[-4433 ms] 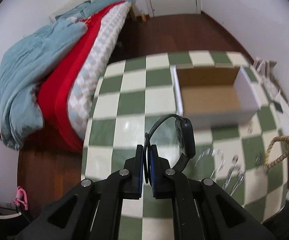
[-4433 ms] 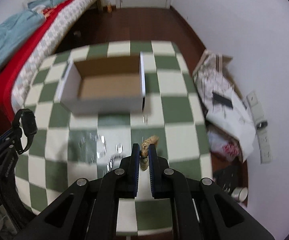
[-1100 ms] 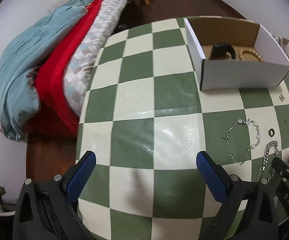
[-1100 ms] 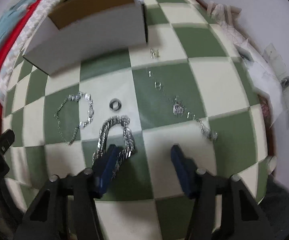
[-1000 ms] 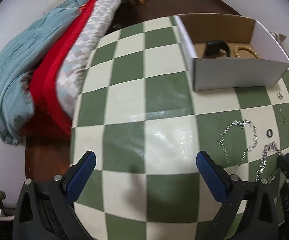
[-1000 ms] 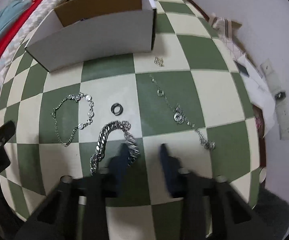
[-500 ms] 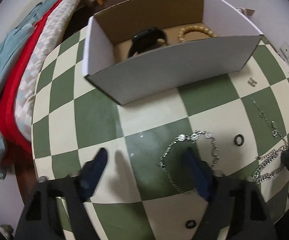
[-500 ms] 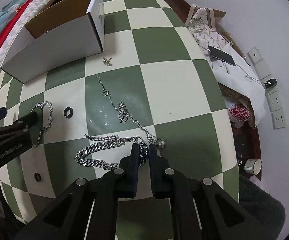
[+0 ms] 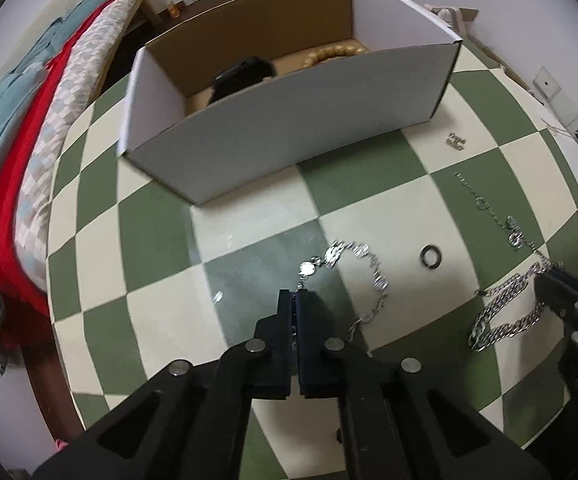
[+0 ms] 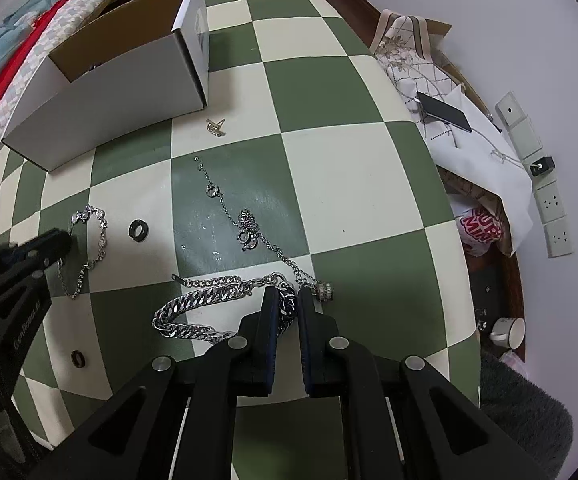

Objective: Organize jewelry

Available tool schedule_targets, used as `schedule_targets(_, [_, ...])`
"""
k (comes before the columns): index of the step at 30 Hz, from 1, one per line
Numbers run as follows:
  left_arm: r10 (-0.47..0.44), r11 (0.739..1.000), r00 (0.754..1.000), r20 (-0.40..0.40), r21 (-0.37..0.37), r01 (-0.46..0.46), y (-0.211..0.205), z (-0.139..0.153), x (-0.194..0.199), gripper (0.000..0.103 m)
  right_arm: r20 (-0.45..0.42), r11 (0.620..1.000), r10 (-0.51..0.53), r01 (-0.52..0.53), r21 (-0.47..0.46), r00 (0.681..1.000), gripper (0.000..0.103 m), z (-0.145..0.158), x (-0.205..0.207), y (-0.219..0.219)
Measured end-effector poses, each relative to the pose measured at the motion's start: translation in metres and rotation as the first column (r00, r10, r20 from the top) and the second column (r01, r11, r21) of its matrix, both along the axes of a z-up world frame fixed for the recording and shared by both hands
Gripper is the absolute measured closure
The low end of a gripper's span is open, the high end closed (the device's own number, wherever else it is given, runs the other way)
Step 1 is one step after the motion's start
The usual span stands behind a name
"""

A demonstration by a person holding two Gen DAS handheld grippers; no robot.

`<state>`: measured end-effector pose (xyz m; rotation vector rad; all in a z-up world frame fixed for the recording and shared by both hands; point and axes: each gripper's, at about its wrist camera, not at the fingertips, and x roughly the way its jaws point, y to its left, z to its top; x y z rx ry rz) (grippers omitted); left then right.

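My left gripper (image 9: 294, 295) is shut on one end of a thin silver bracelet (image 9: 373, 272) that lies on the checkered table; the bracelet also shows in the right wrist view (image 10: 99, 236). My right gripper (image 10: 287, 298) is shut on a thick silver curb chain (image 10: 197, 304), which also shows in the left wrist view (image 9: 505, 316). A white cardboard box (image 9: 289, 120) at the back holds a black watch (image 9: 241, 76) and a wooden bead bracelet (image 9: 333, 54). A thin necklace (image 10: 245, 220) lies between chain and box.
A black ring (image 10: 137, 230) lies near the thin bracelet and another ring (image 10: 79, 359) near the front edge. A small earring pair (image 10: 215, 126) lies by the box (image 10: 109, 96). A bed (image 9: 29, 140) stands left of the table; bags and a phone (image 10: 443, 111) lie to the right.
My left gripper has moved in and shut on the thin bracelet's end; half a second ago it was open. My right gripper stays shut on the thick chain.
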<state>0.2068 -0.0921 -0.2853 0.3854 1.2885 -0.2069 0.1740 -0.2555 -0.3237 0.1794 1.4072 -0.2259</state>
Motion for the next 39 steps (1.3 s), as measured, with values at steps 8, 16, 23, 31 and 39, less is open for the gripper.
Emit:
schedule_targets(8, [0.099,0.995,0.994,0.044,-0.017,-0.098,0.027,0.019,-0.012,0.103,0.076,1.000,-0.002,0.001,0.004,0.997,0.093,0.028,-0.004,0.009])
schedule_targets(16, [0.166,0.983,0.980,0.109,-0.095,-0.156,0.042,0.061,-0.021,0.103,0.153,1.000,0.013,-0.015,0.012,0.988,0.093,0.065,-0.005,0.021])
schedule_targets(23, [0.221,0.967,0.957,0.186,-0.169,-0.190,0.051,0.108,-0.021,0.103,0.209,0.999,0.029,-0.033,0.018,0.978,0.093,0.095,-0.003,0.026])
schedule_targets(31, [0.255,0.951,0.939,0.231,-0.237,-0.200,0.057,0.145,-0.019,0.103,0.277,0.999,0.038,-0.046,0.019,0.960,0.094,0.133,0.001,0.030])
schedule_targets(39, [0.312,0.903,0.939,0.147,-0.352,-0.245,0.097,0.149,-0.006,0.103,0.325,0.998,0.032,-0.047,0.037,0.945,0.094,0.159,0.005,0.025])
